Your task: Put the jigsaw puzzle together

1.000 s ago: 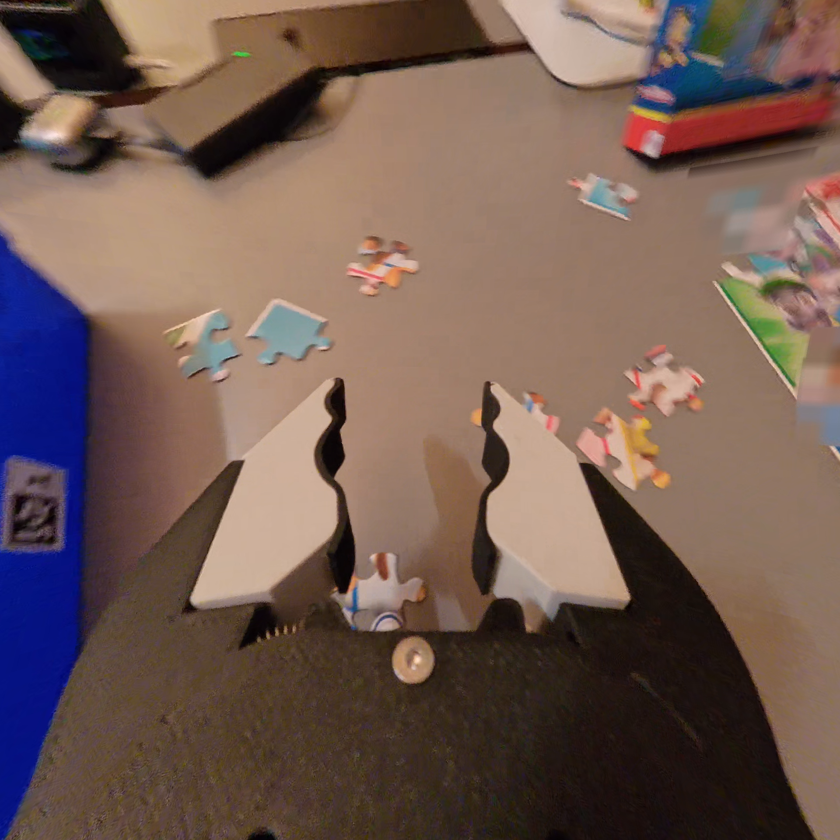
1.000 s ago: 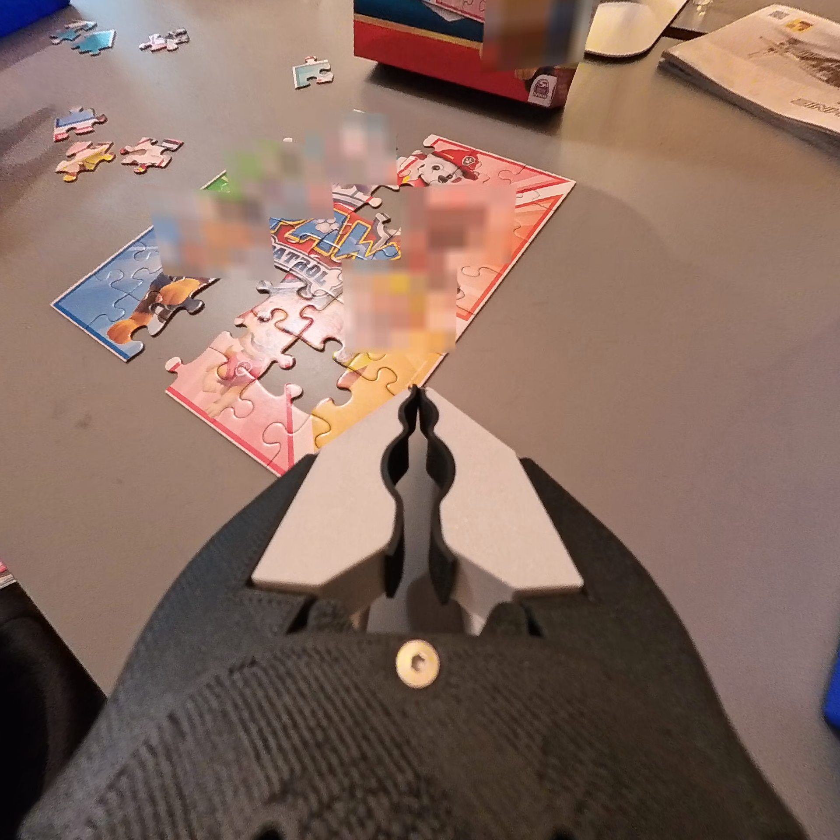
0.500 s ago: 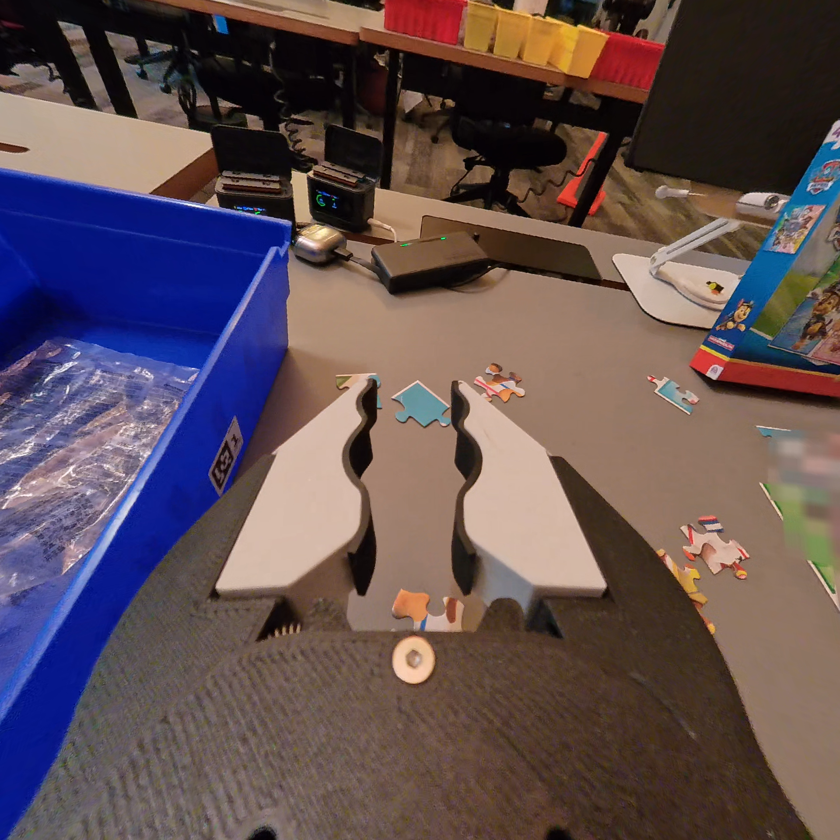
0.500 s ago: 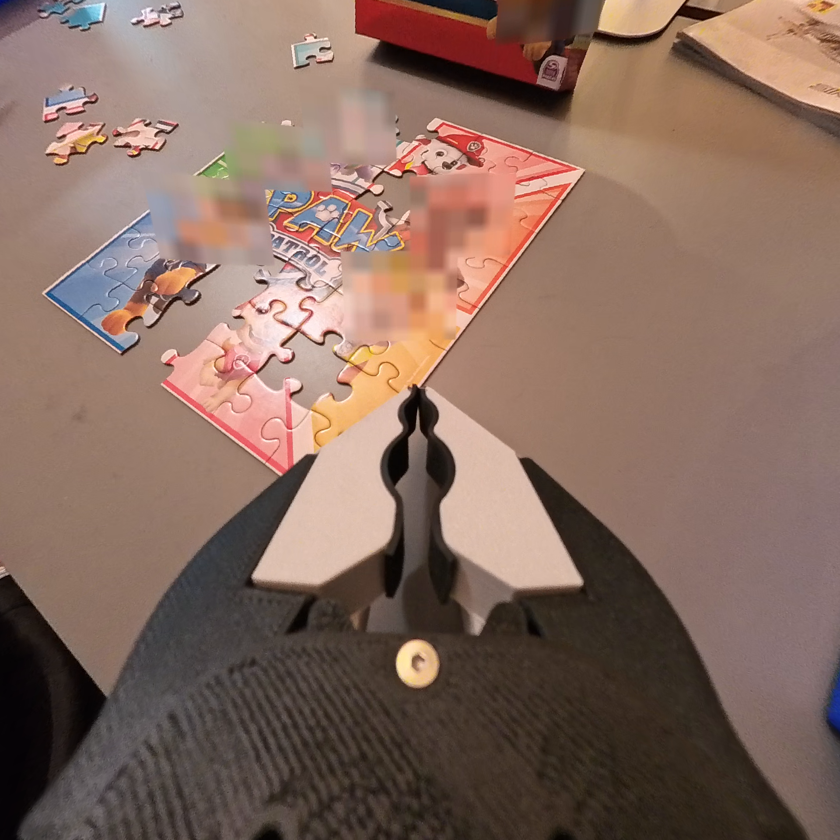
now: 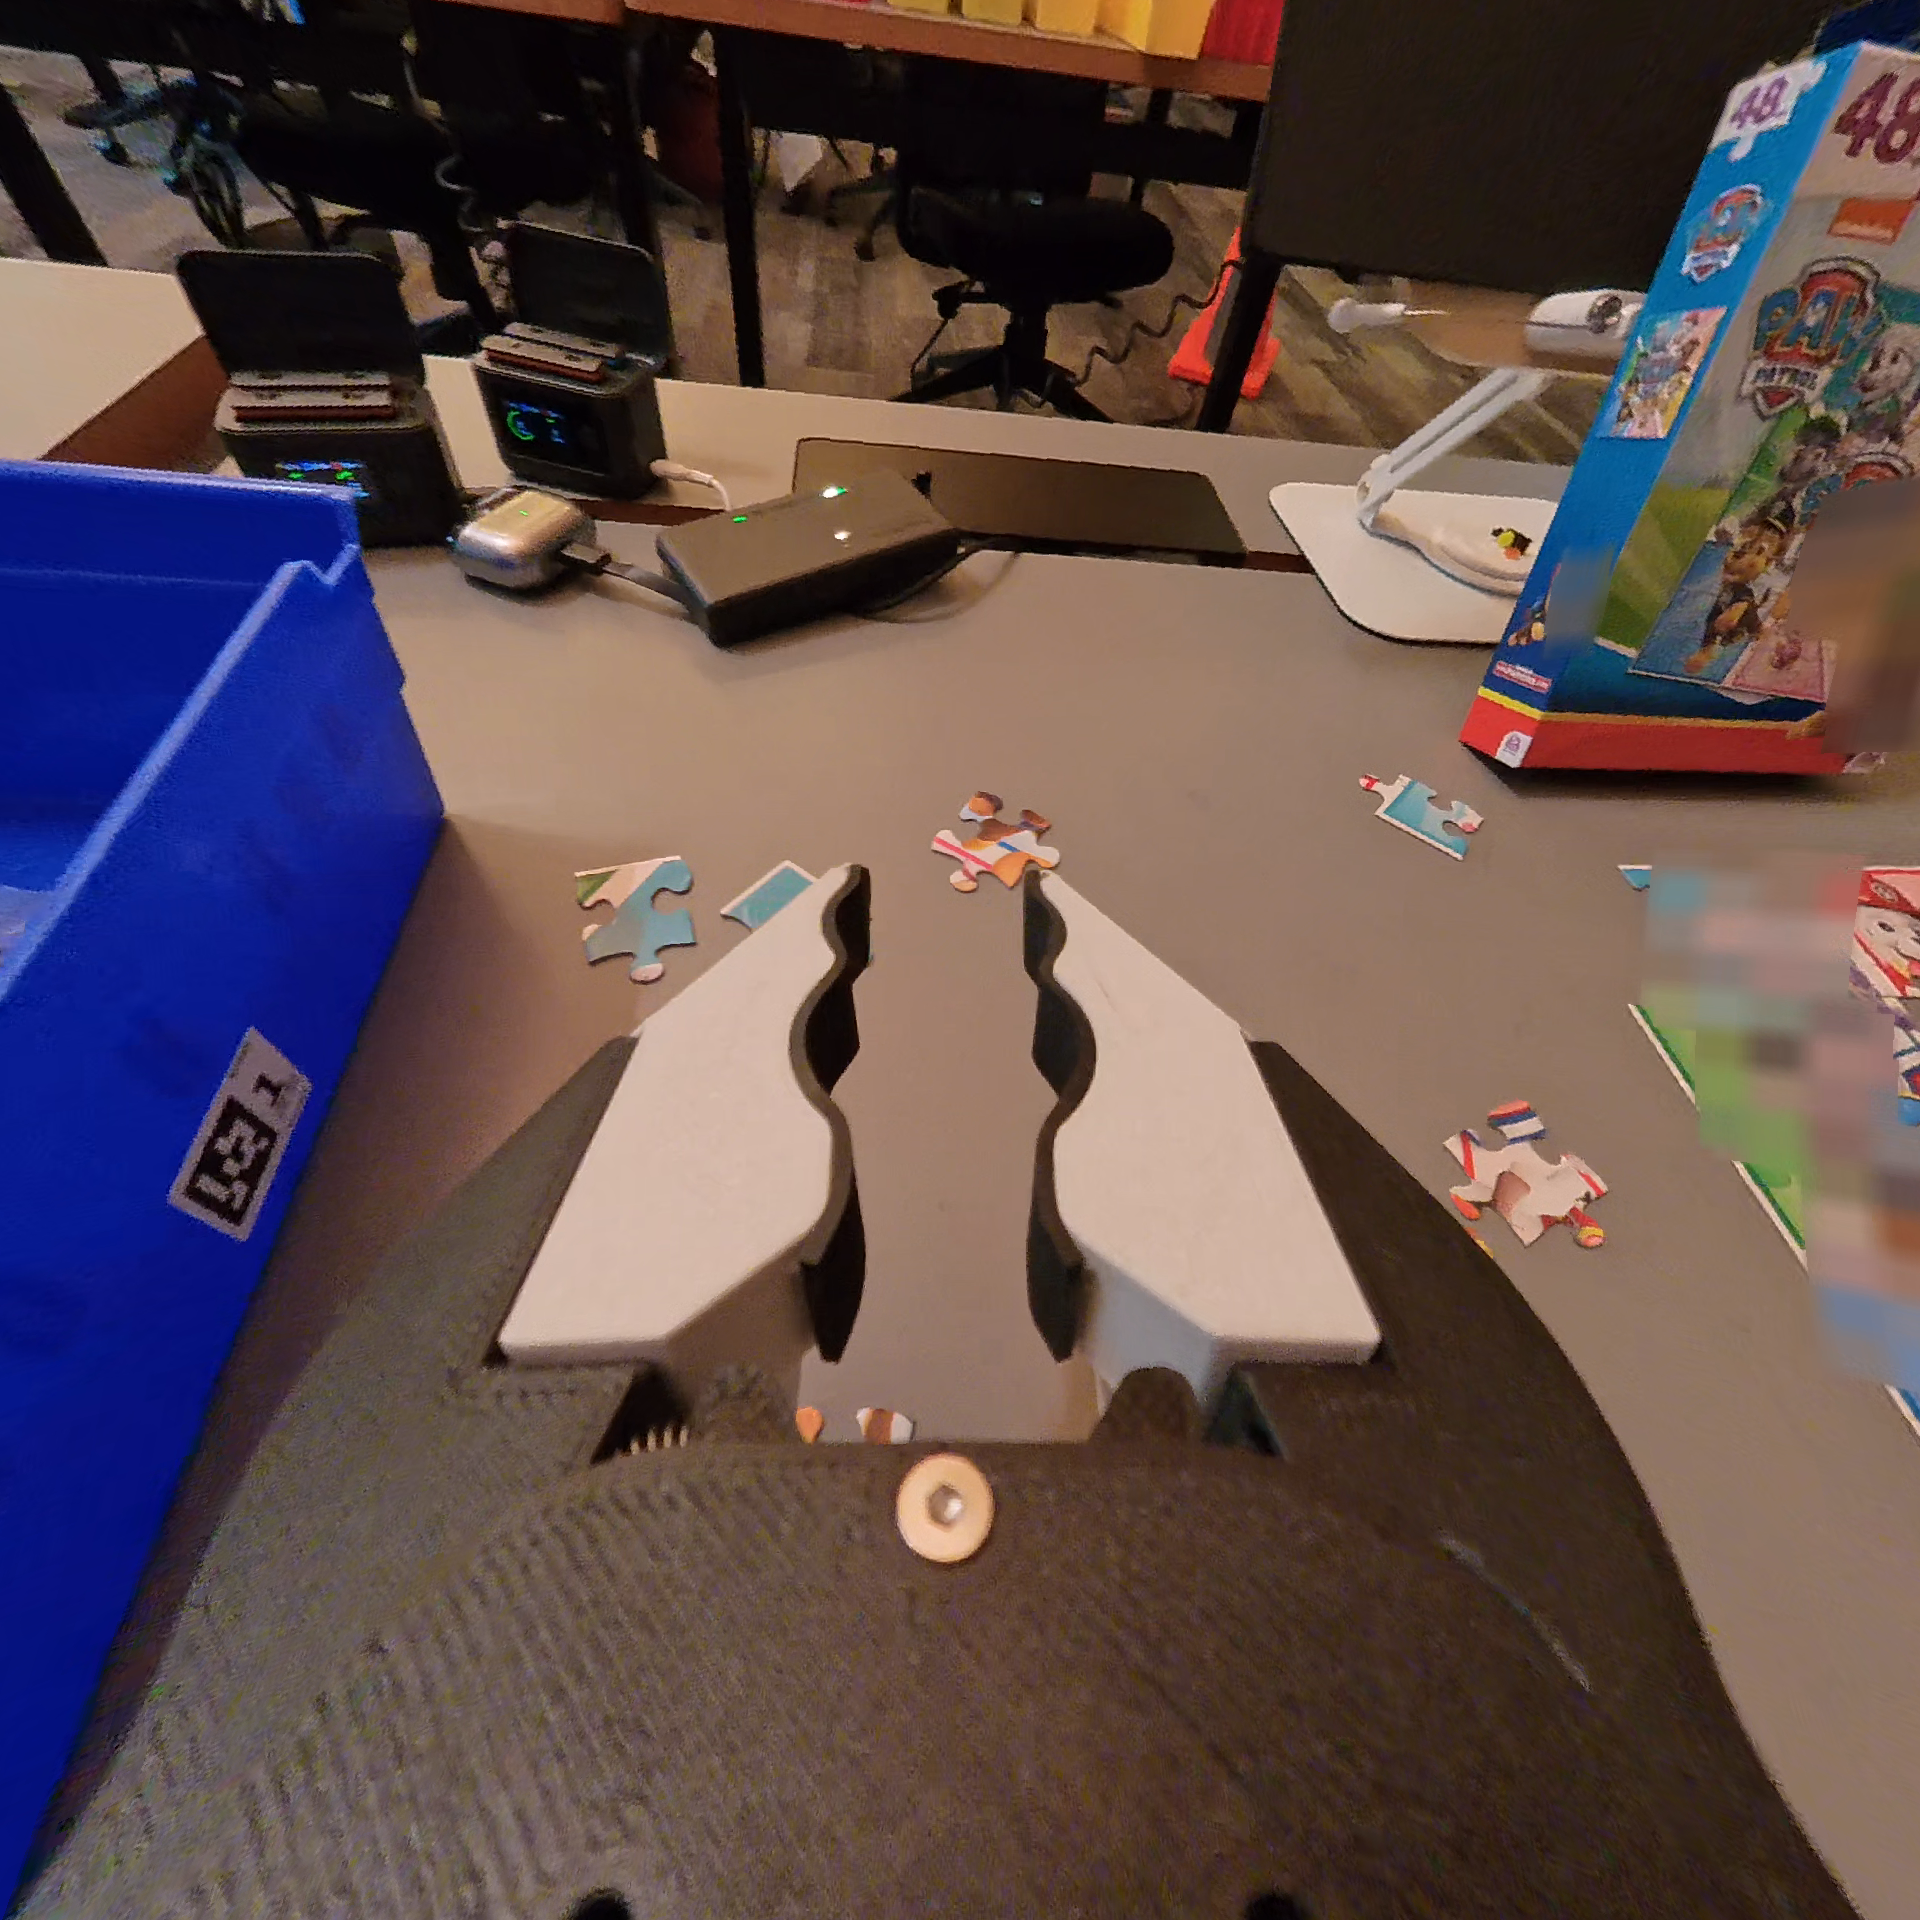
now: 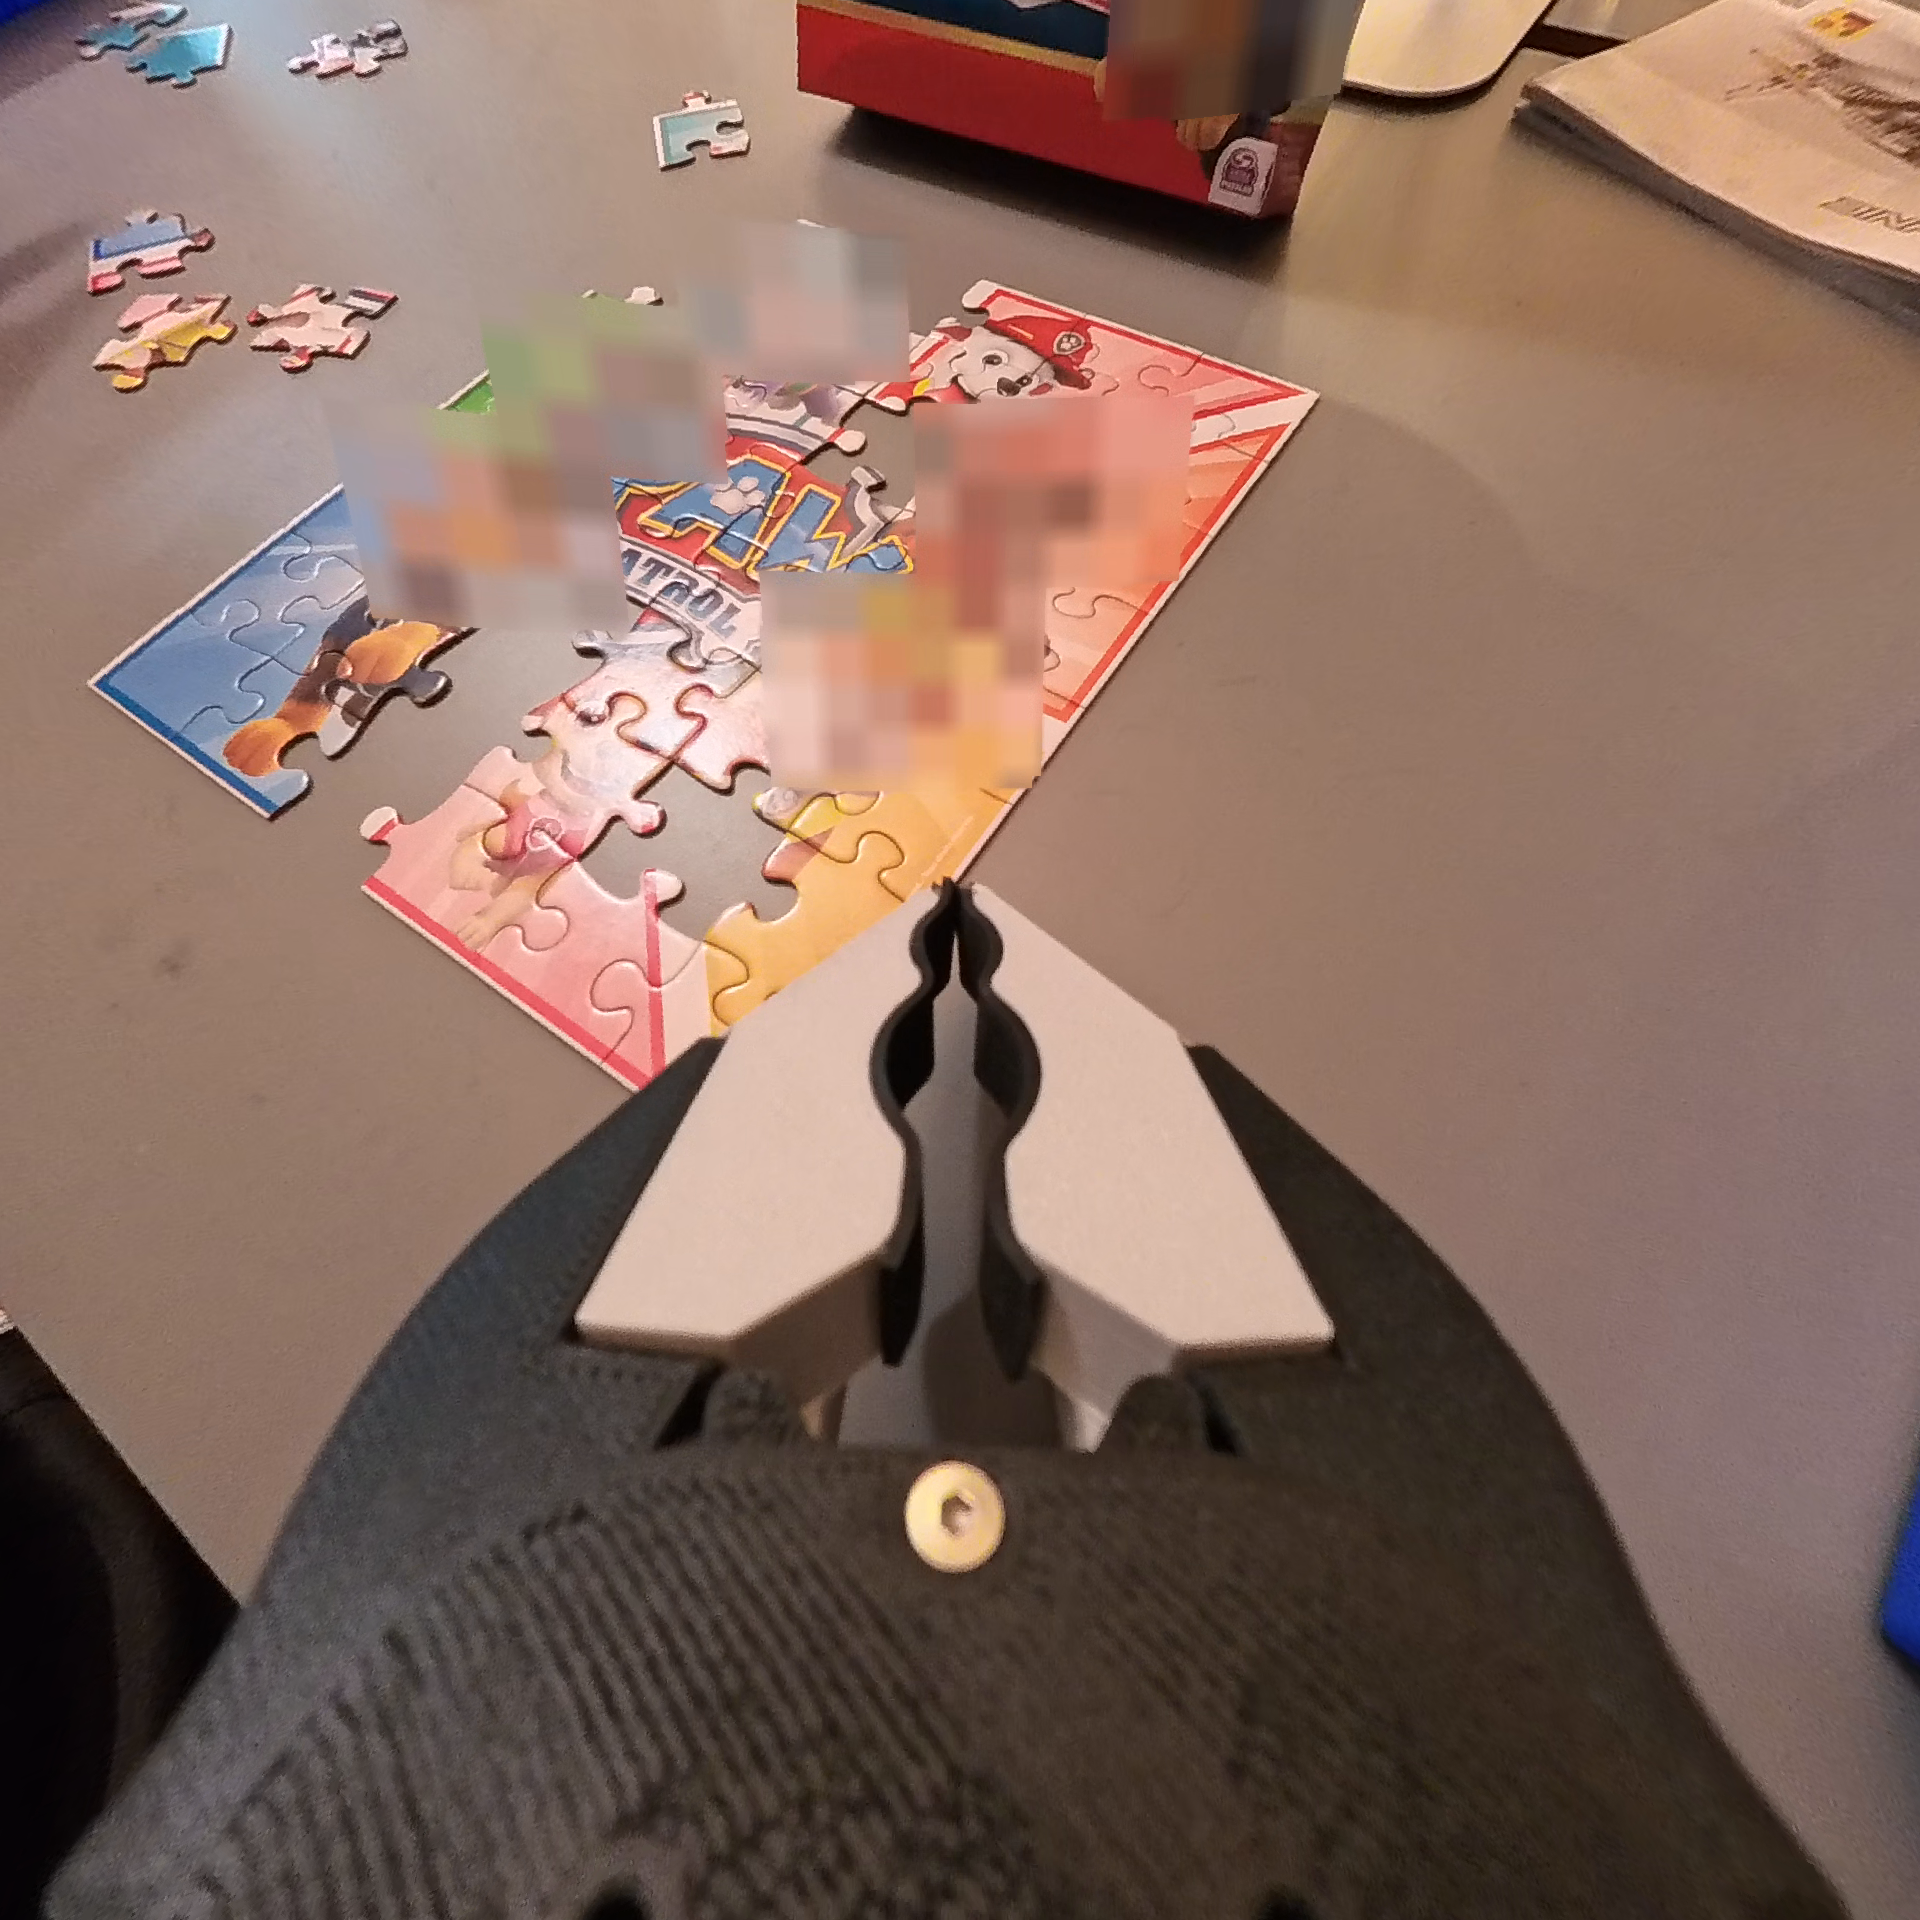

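the left gripper (image 5: 945, 883) hangs over the grey surface (image 5: 1195, 686) with its fingers (image 5: 727, 1091) parted and nothing pressed between them. a small part of a puzzle piece (image 5: 868, 1423) shows low down between the finger bases, mostly hidden by the gripper body; whether it touches the fingers cannot be told. just beyond the fingertips lies an orange and white puzzle piece (image 5: 995, 840), with a teal and white piece (image 5: 636, 916) to the left and a teal piece (image 5: 767, 894) partly hidden behind the left finger. a blue bin (image 5: 208, 831) stands at the left, and a puzzle box (image 5: 1745, 468) stands upright at the far right.

the right gripper (image 6: 954, 896) has its fingers (image 6: 821, 1122) closed tip to tip on nothing, hanging by the yellow corner of the partly assembled puzzle (image 6: 582, 914). loose pieces (image 6: 249, 322) lie well to the left, and a booklet (image 6: 1745, 145) rests at the far right.
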A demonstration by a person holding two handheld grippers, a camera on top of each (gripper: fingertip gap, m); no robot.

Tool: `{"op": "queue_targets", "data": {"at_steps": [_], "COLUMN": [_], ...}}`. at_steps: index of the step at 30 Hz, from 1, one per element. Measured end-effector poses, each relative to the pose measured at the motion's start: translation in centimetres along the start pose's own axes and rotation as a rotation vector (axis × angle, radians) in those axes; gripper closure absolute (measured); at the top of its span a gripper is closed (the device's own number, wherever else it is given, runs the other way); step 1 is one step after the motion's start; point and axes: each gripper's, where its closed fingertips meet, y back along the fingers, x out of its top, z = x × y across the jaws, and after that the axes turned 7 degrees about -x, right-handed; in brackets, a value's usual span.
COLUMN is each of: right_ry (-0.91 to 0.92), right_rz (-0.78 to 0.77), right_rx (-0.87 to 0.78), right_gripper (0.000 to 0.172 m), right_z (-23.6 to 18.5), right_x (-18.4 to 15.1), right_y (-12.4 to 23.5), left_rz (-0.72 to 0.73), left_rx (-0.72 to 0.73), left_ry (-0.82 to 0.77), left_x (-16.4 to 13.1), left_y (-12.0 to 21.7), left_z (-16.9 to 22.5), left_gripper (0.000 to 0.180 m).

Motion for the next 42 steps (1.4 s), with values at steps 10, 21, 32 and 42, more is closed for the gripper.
{"op": "queue_targets", "data": {"at_steps": [10, 21, 32, 42], "right_ry": [0.001, 0.006, 0.01, 0.014], "right_rz": [-0.006, -0.005, -0.002, -0.003], "right_rx": [0.002, 0.003, 0.007, 0.006], "right_gripper": [0.172, 0.172, 0.172, 0.172], "right_z": [0.0, -0.1, -0.2, -0.2], "right_x": [-0.1, -0.1, 0.0, -0.1], "right_y": [-0.1, 0.0, 0.0, 0.0], "left_rz": [-0.165, -0.346, -0.518, -0.498], "left_rx": [-0.298, -0.628, -0.52, -0.547], "left_ry": [-0.126, -0.184, -0.307, -0.338], "left_x": [-2.9, -7.3, -11.6, -11.0], "left_y": [-2.0, -2.9, -5.2, -4.8], "left_z": [6.7, 15.6, 16.5, 17.0], "left_gripper": [0.145, 0.129, 0.118, 0.17]}}
